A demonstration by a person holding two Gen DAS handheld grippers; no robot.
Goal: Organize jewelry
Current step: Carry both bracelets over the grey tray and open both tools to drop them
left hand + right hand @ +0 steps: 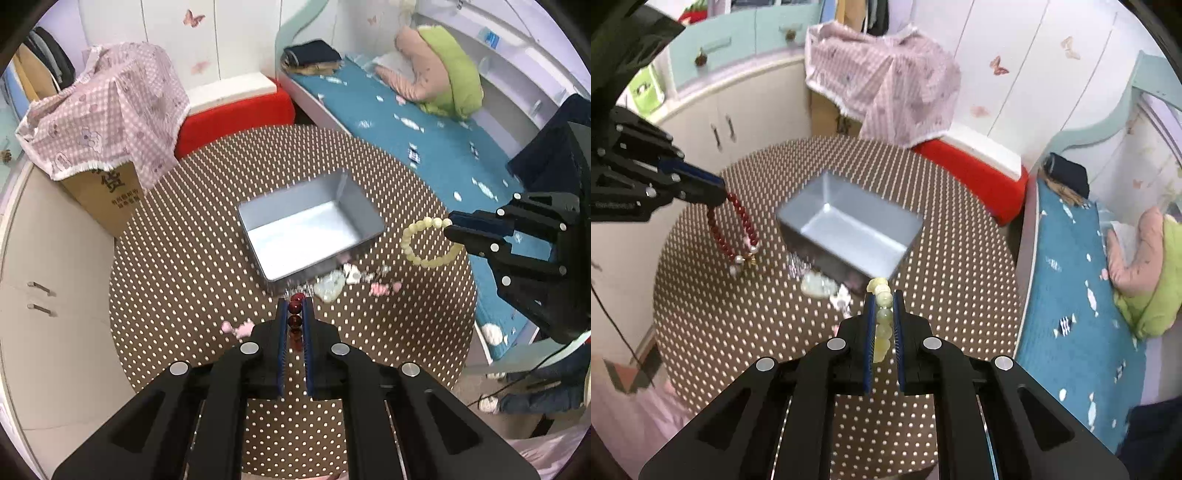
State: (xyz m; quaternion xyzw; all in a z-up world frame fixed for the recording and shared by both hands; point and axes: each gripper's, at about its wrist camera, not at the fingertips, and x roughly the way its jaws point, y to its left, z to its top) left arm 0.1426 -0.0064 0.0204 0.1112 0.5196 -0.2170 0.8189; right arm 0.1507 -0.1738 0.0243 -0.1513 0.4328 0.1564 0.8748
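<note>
My left gripper is shut on a dark red bead bracelet, which hangs from the same gripper as a red loop in the right wrist view. My right gripper is shut on a pale yellow-green bead bracelet; in the left wrist view that bracelet dangles from its jaws. An empty silver tin box sits mid-table between and beyond both grippers. Loose jewelry, pale and pink pieces, lies by the box's near side.
The round table has a brown polka-dot cover. A pink item lies left of my left gripper. A cardboard box under pink cloth, a red stool and a bed with blue sheet ring the table.
</note>
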